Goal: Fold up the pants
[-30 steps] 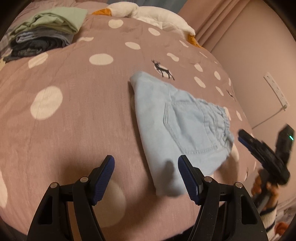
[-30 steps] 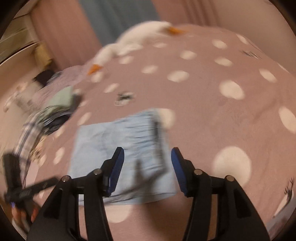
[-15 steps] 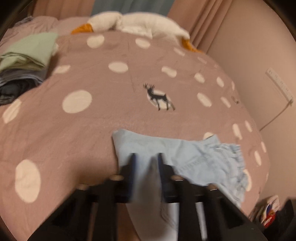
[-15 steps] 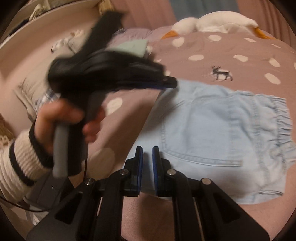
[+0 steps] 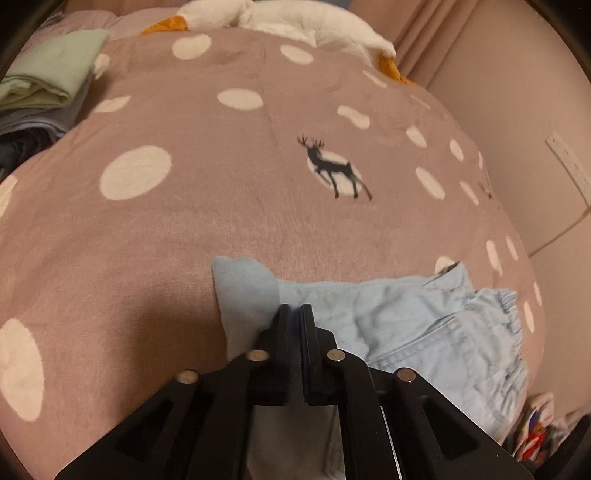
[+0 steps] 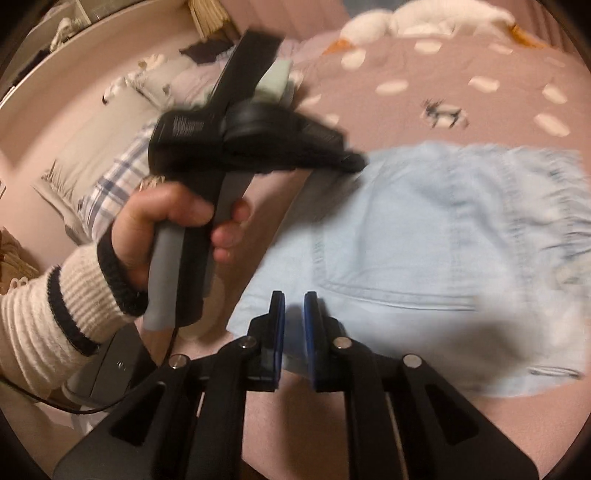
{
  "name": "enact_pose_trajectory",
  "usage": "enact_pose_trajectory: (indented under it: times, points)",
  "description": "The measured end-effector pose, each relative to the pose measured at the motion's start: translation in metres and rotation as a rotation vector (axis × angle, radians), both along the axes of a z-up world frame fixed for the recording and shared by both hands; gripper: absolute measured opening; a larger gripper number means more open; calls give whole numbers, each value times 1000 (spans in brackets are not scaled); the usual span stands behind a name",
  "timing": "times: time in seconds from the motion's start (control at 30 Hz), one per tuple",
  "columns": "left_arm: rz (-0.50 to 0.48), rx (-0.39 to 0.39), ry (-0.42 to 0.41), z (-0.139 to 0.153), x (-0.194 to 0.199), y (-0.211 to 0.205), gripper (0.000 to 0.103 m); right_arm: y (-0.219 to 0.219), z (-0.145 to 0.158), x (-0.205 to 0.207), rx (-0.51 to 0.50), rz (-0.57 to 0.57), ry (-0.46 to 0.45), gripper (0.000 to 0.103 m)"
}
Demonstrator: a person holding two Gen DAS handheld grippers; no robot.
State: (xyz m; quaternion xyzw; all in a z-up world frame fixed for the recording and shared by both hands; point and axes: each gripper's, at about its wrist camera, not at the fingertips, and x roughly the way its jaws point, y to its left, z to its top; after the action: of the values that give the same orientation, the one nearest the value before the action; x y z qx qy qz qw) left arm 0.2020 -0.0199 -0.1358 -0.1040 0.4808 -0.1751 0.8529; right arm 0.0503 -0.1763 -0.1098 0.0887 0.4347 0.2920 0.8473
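**Left-wrist view: pale denim pants pinched at one corner on a spotted bed**

Left-wrist camera shows the left gripper (image 5: pixel 294 308) with its jaws pressed together on a raised fold of the light blue denim pants (image 5: pixel 417 317), close to the garment's near left corner. The pants lie folded on a dusty pink bedspread (image 5: pixel 177 236) printed with cream spots and a small dark deer (image 5: pixel 332 168), their gathered elastic waistband toward the right edge of the bed. A plush goose (image 5: pixel 295 18) rests along the far end, and a stack of folded clothes (image 5: pixel 48 85), pale green on top, sits at far left.

From the right-wrist camera, blurred by motion, the right gripper (image 6: pixel 294 297) has its jaws narrow and opening, with the edge of the pants just below a back pocket seam between them. A hand (image 6: pixel 166 229) in a cream striped sleeve (image 6: pixel 48 317) grips the left gripper's handle beside the pants.
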Motion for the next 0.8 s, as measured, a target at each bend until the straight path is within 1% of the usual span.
enact_pose_trajectory:
  times: [0.1, 0.17, 0.27, 0.3, 0.33, 0.37, 0.4, 0.47, 0.53, 0.57, 0.6, 0.67, 0.7, 0.77, 0.8]
  points:
    - [-3, 22, -34, 13, -17, -1, 7, -29, 17, -4, -13, -115, -67, 17]
    - [-29, 22, -55, 19, -33, -3, 7, -57, 27, -2, -22, -223, -102, 19]
    - [-68, 27, -82, 24, -59, -6, 8, -85, 36, 5, -65, -332, -137, 20]
    - [-81, 29, -85, 25, -65, -8, 8, -90, 37, 8, -74, -354, -143, 23]
    - [-100, 32, -83, 23, -74, -10, 8, -95, 34, 12, -91, -385, -137, 28]
    - [-121, 38, -73, 20, -81, -13, 8, -100, 27, 18, -117, -423, -107, 29]
    - [-137, 50, -61, 16, -83, -16, 8, -102, 18, 26, -134, -455, -55, 25]
    - [-156, 86, -41, 7, -89, -21, 8, -112, -2, 31, -113, -486, 14, 22]
    - [-170, 114, -45, 2, -96, -24, 8, -116, -10, 31, -95, -505, 28, 20]
    - [-173, 118, -44, 2, -97, -25, 8, -117, -9, 29, -94, -508, 23, 20]
    - [-173, 122, -40, 2, -98, -25, 12, -115, -8, 28, -100, -508, 24, 20]
    - [-163, 117, -30, 1, -99, -24, 12, -111, -2, 26, -111, -517, 25, 20]
    - [-158, 115, -29, 2, -101, -22, 12, -111, 5, 21, -103, -519, 12, 25]
    - [-160, 107, -31, 2, -107, -21, 13, -106, 19, 5, -101, -511, -33, 25]
    - [-162, 102, -33, 2, -113, -20, 13, -101, 22, -2, -102, -495, -45, 26]
